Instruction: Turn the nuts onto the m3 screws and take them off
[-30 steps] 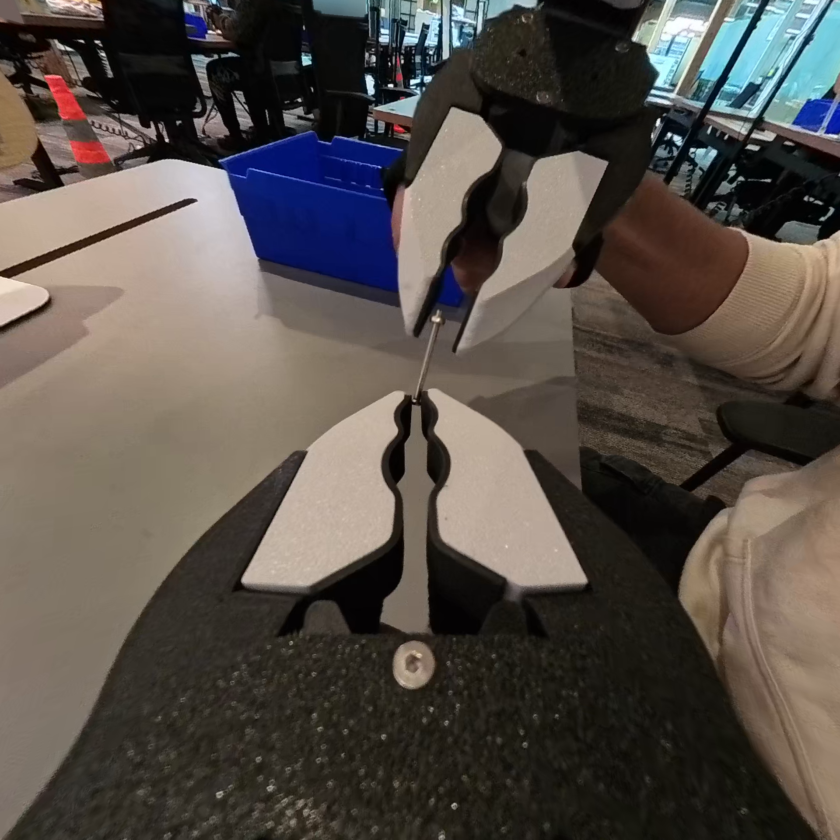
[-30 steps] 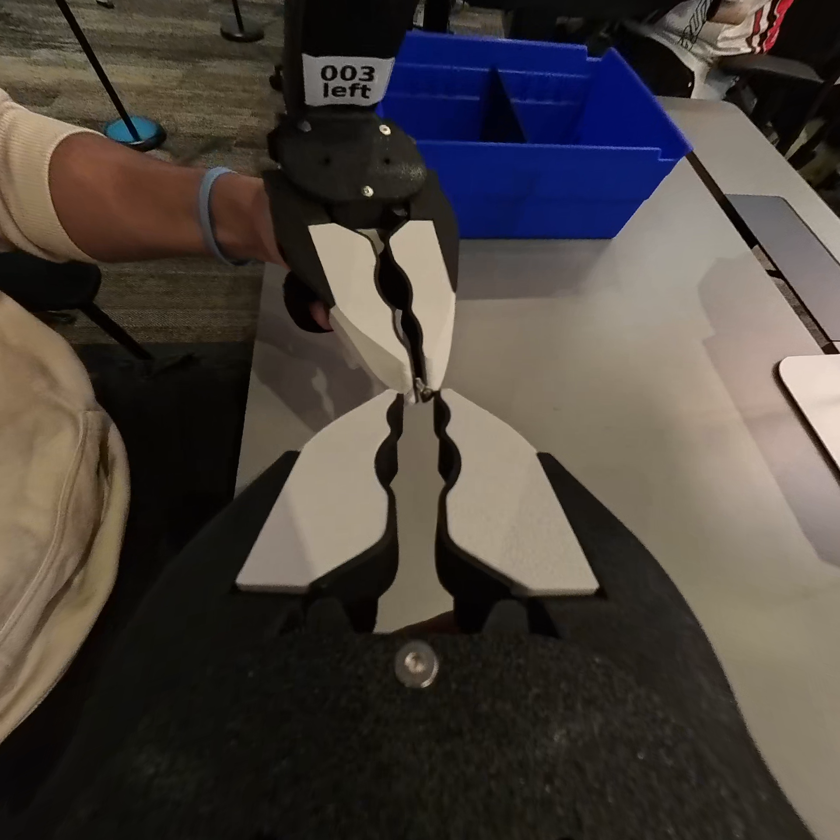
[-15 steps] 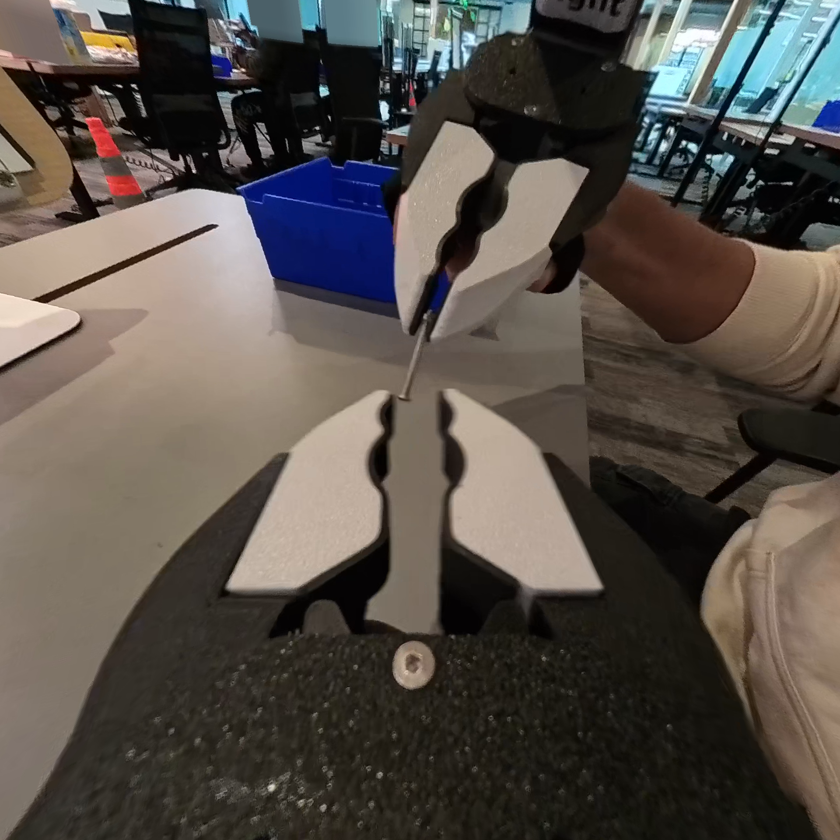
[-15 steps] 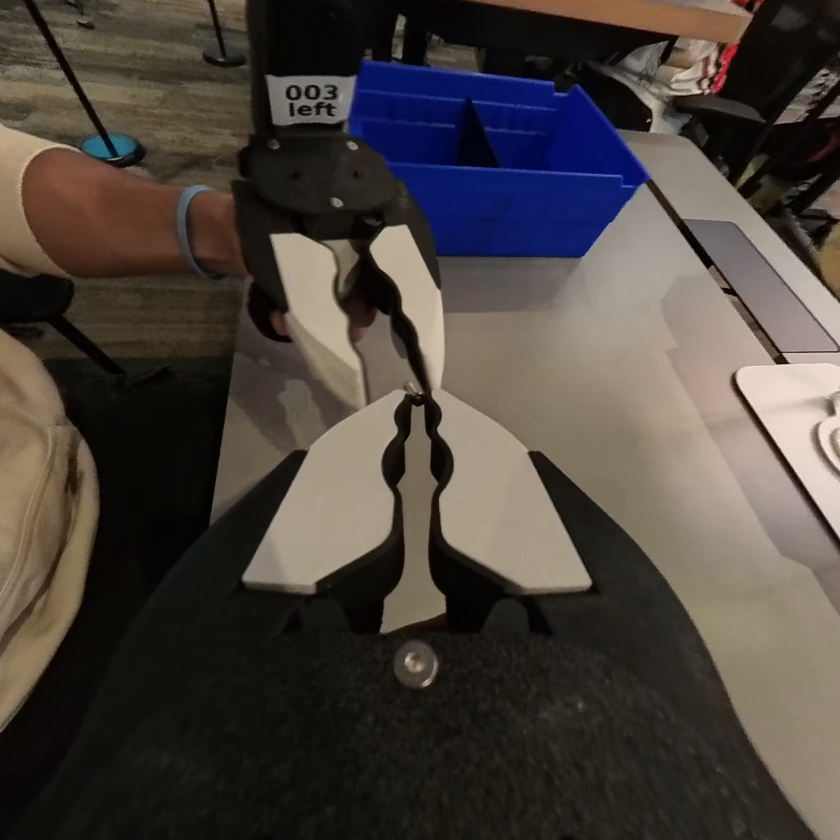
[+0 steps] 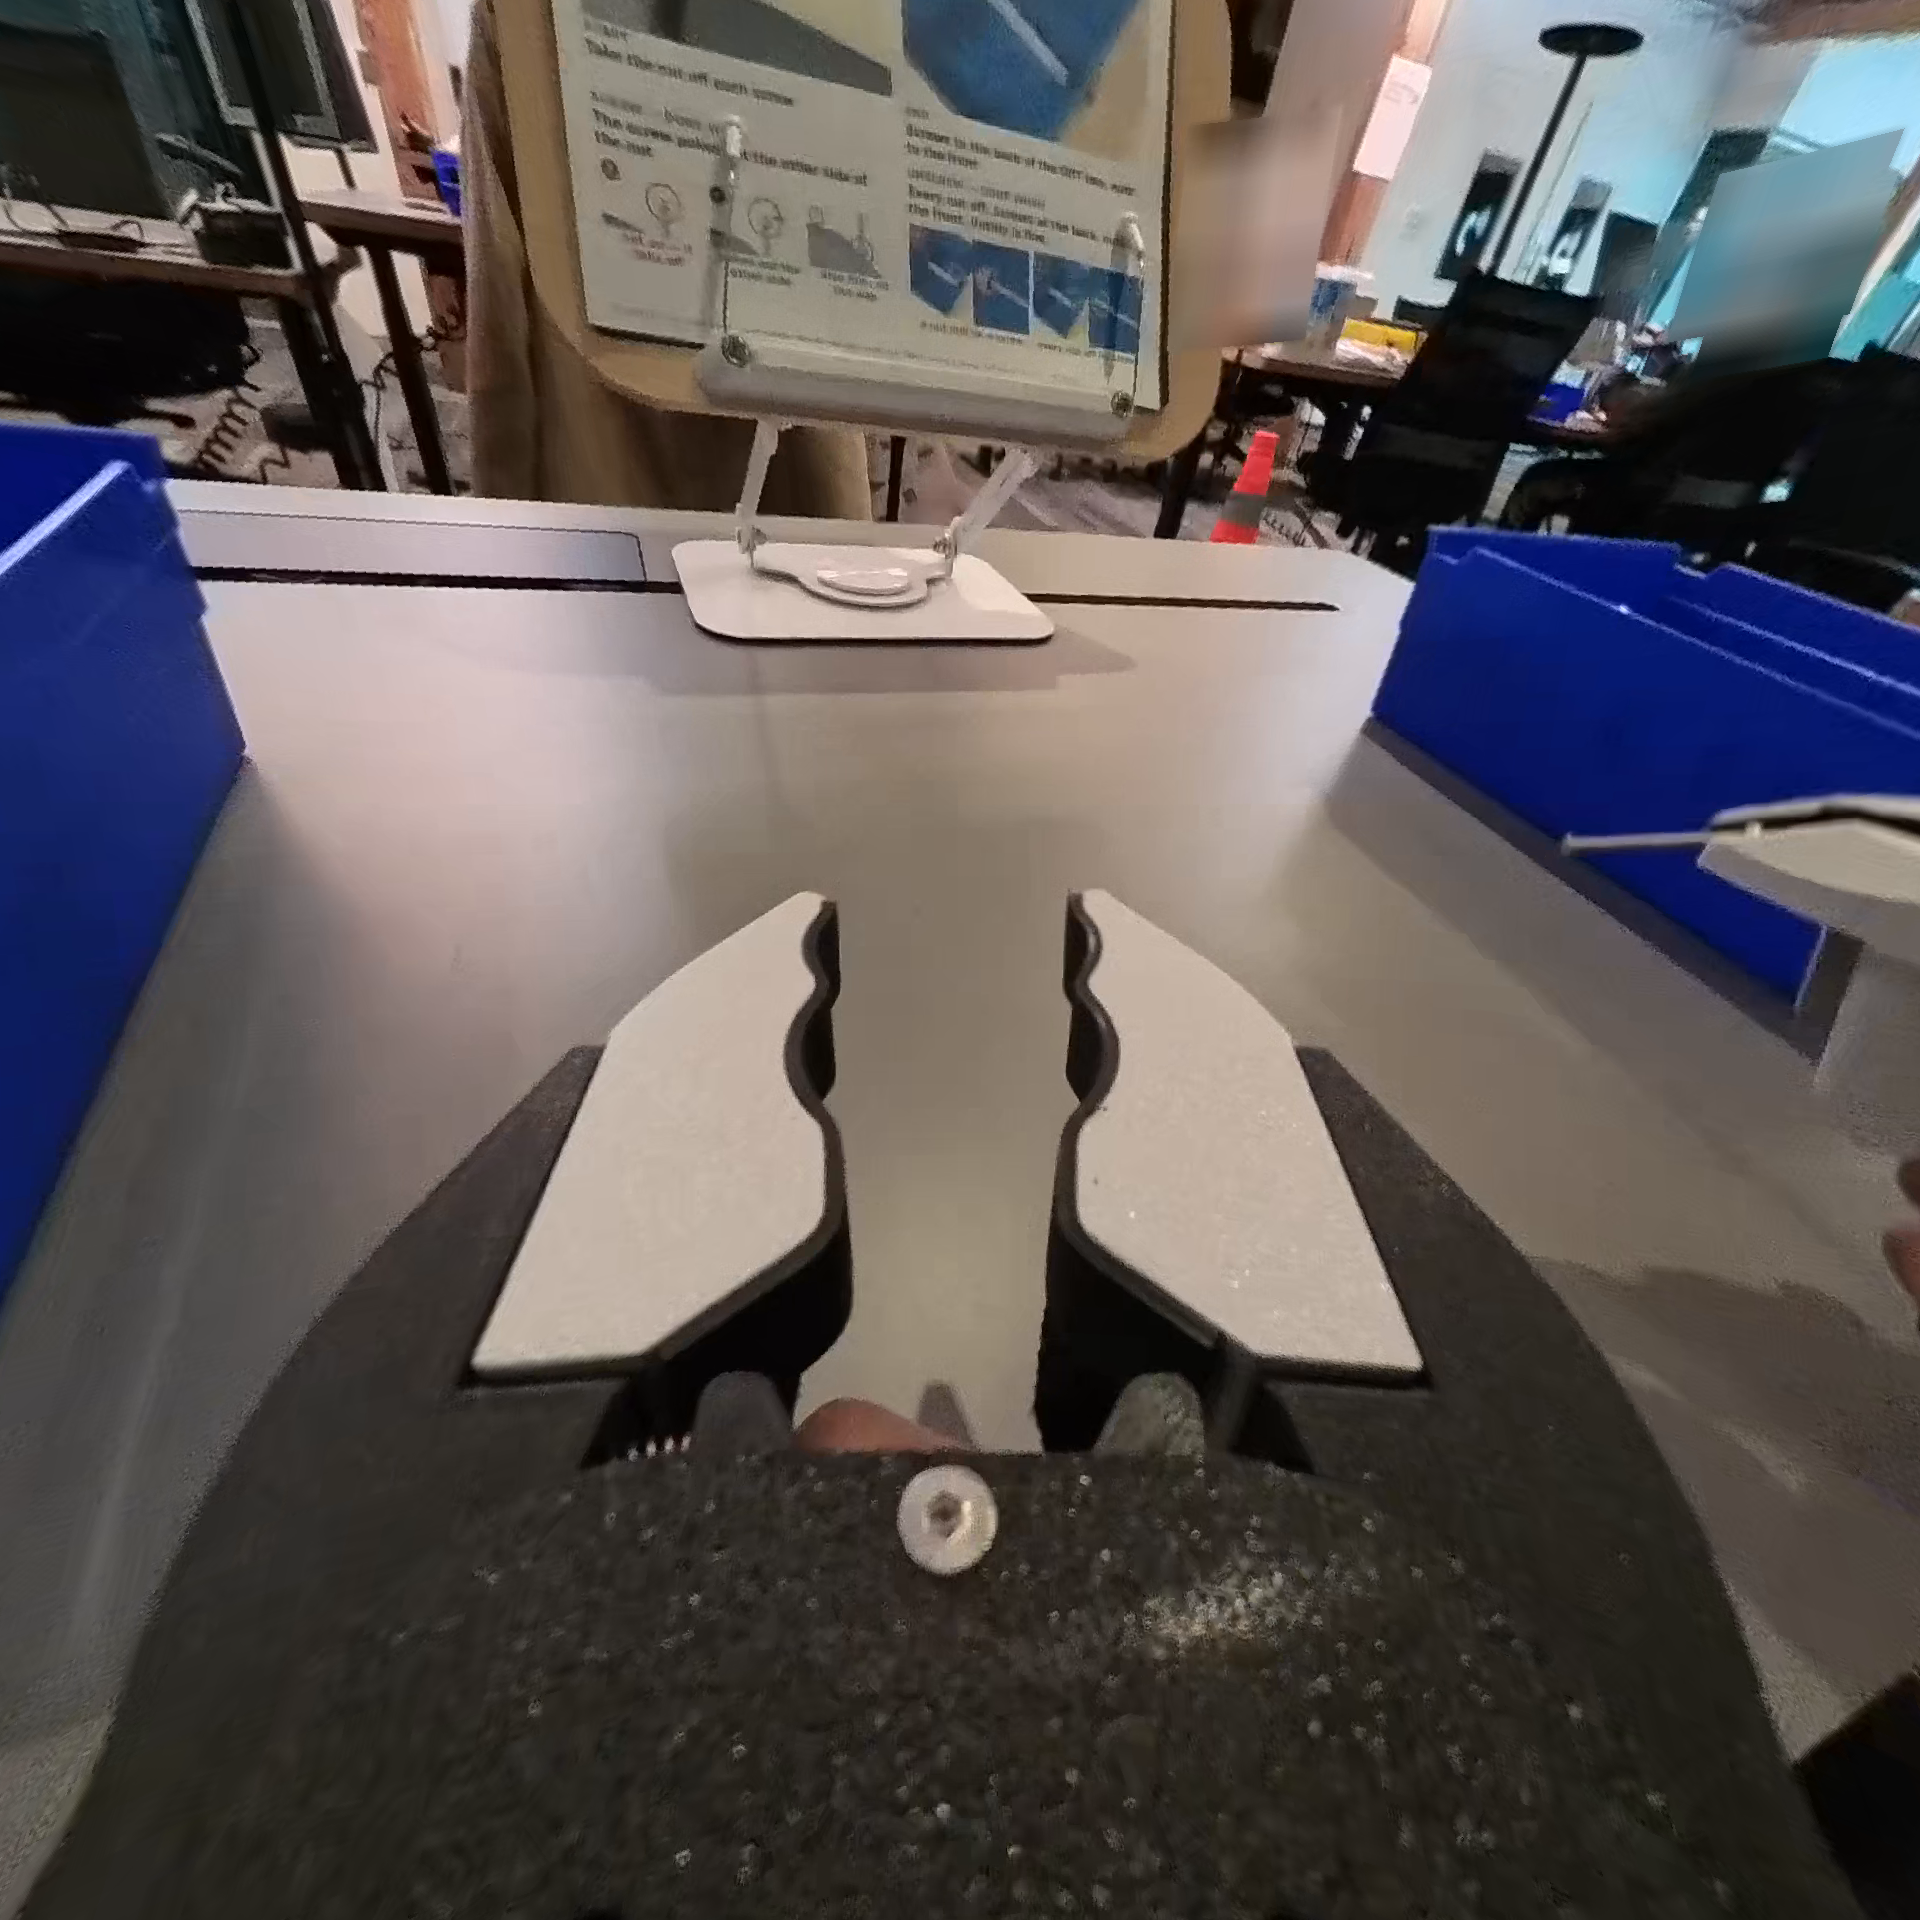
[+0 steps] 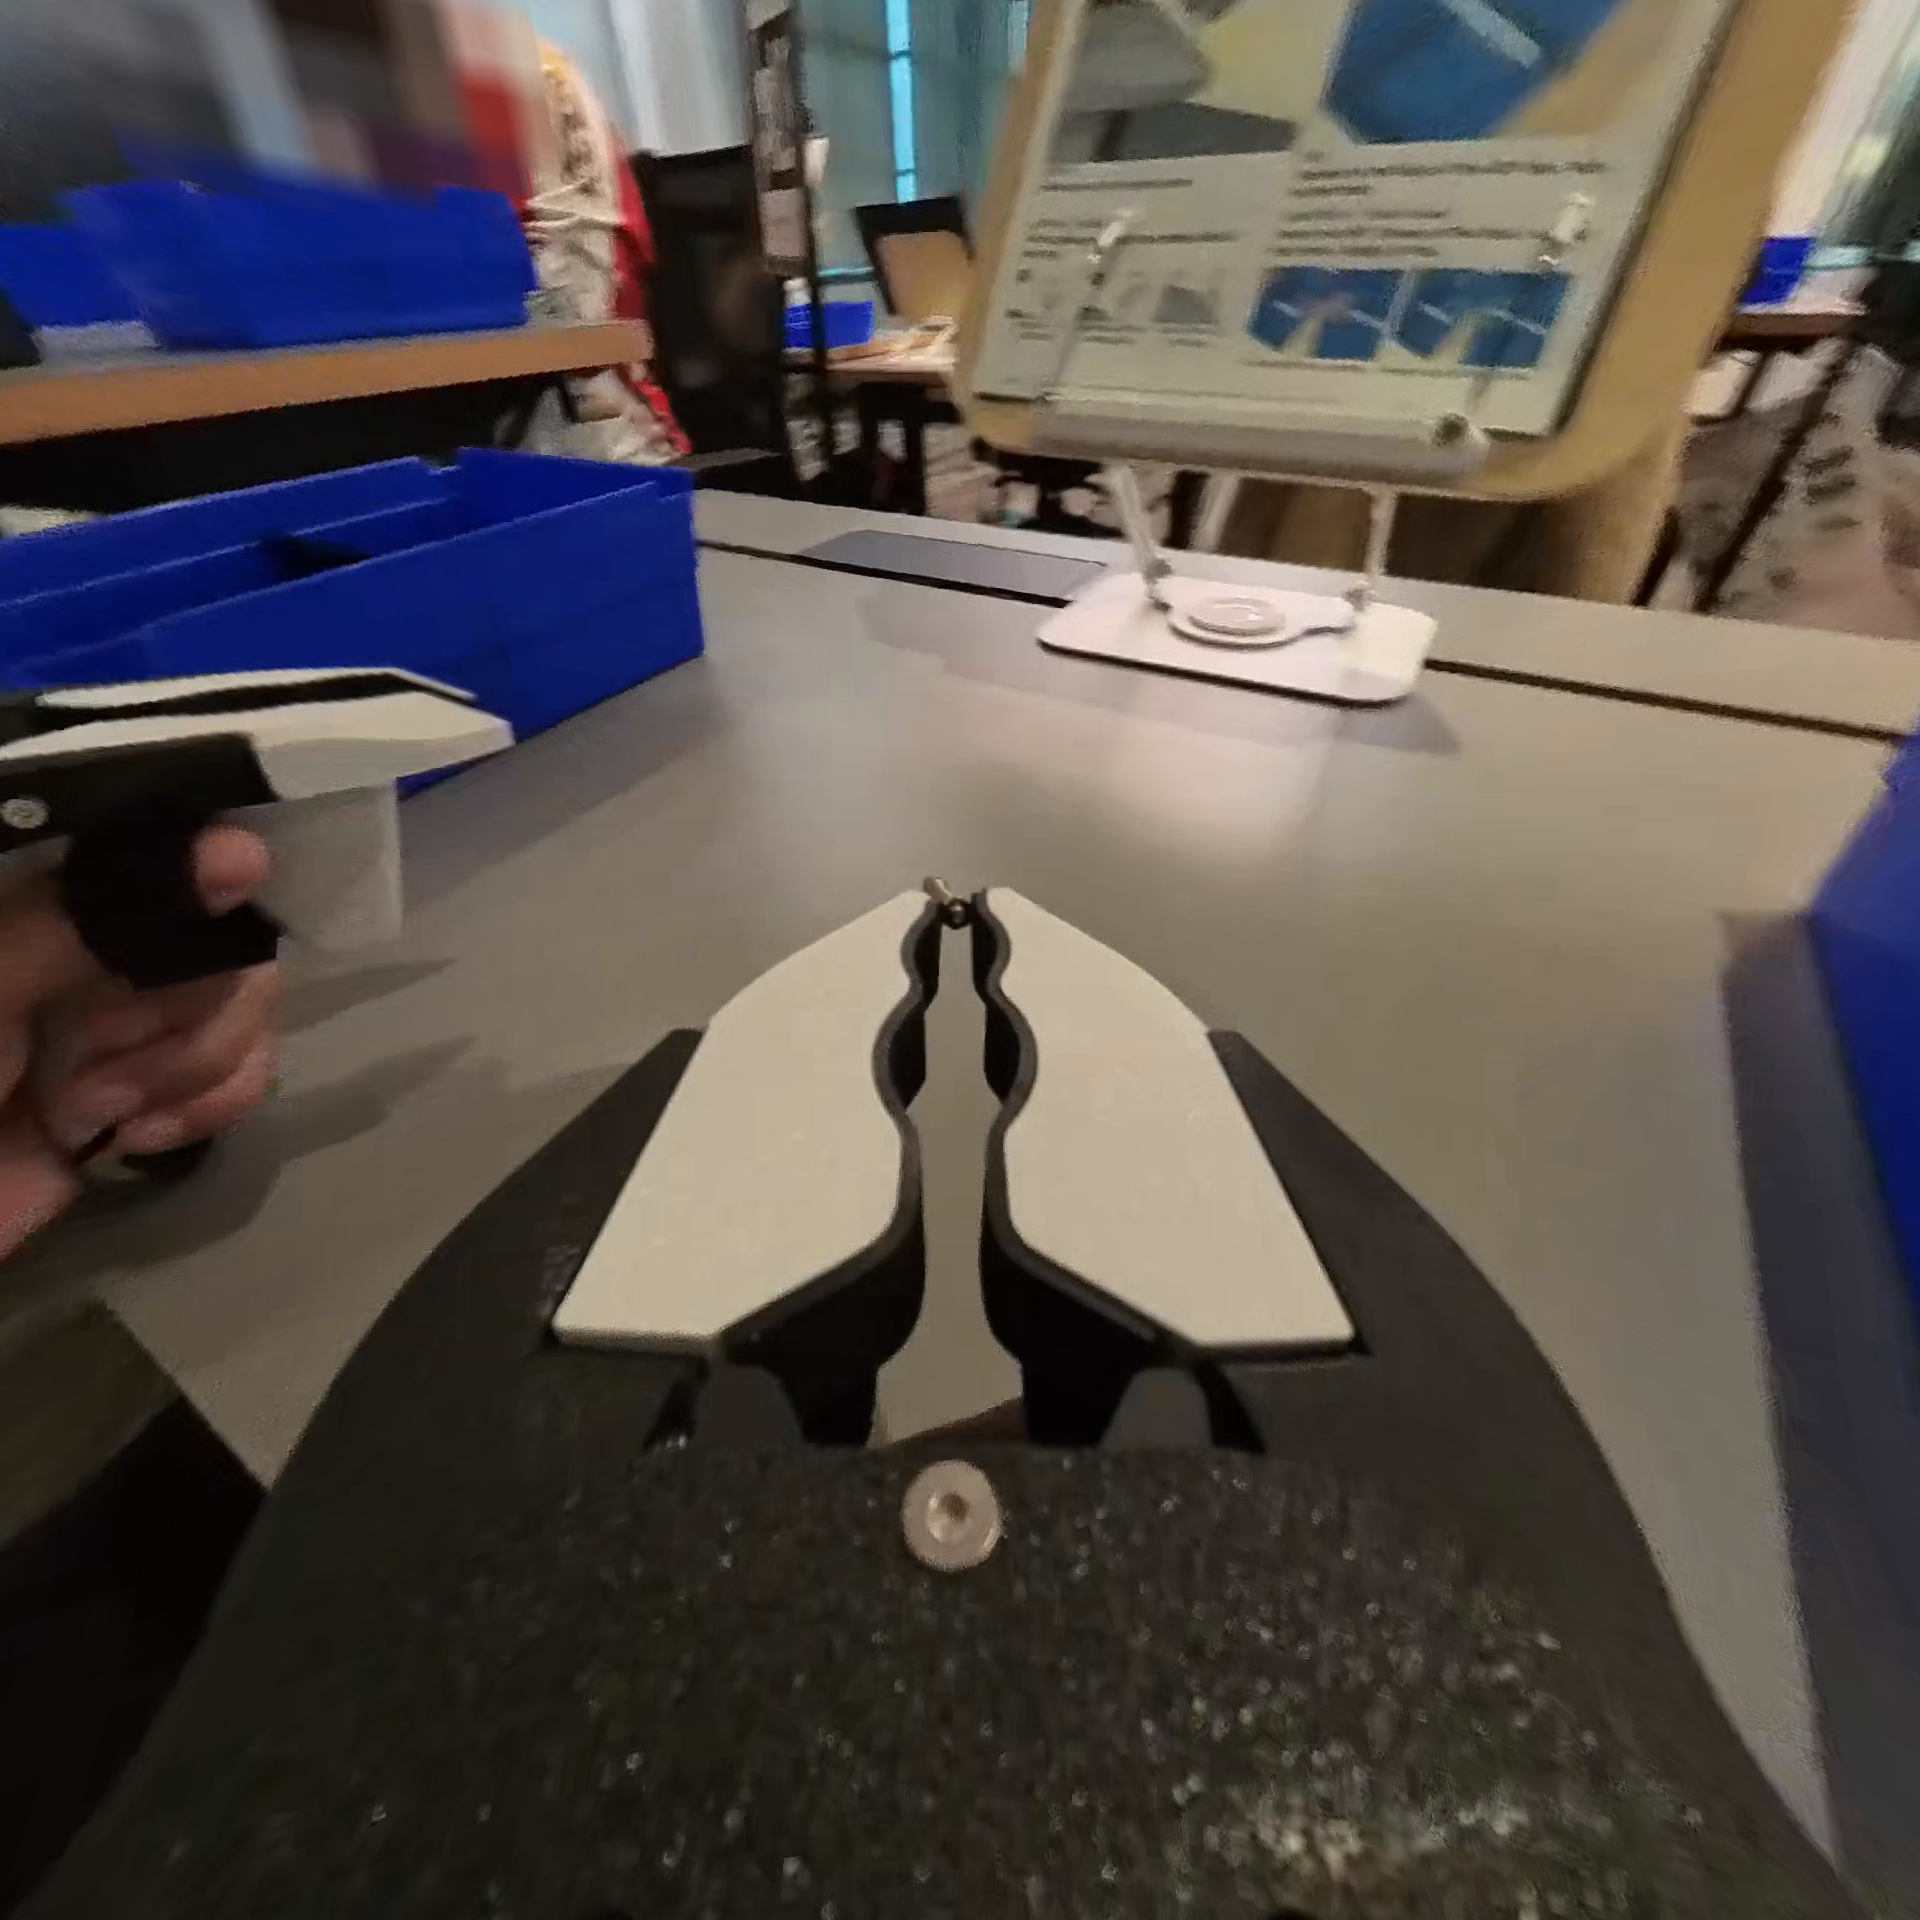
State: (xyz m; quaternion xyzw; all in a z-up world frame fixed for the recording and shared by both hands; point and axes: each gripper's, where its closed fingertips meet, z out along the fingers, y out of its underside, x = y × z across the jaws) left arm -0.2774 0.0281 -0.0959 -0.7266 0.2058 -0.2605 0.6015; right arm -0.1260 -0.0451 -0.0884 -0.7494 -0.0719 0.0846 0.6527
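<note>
My left gripper [image 5: 951,904] is open and empty, held low over the grey table [image 5: 935,769]. My right gripper [image 6: 951,906] is shut on a thin silver screw [image 6: 940,891], pinched at the fingertips with only its end showing there. In the left wrist view the right gripper [image 5: 1725,847] comes in from the right edge, and the screw [image 5: 1631,844] sticks out of it level, pointing left. In the right wrist view the left gripper [image 6: 478,712] shows side-on at the left edge, held by a hand. I see no nut in either view.
A blue bin [image 5: 94,790] stands at the table's left and another blue bin [image 5: 1621,707] at the right. An instruction board on a white stand [image 5: 862,603] is at the back middle. Office chairs and desks lie beyond the table.
The left gripper opened and let go of the screw's end. Both grippers swung from facing each other to facing the stand side by side. The right still holds the screw.
</note>
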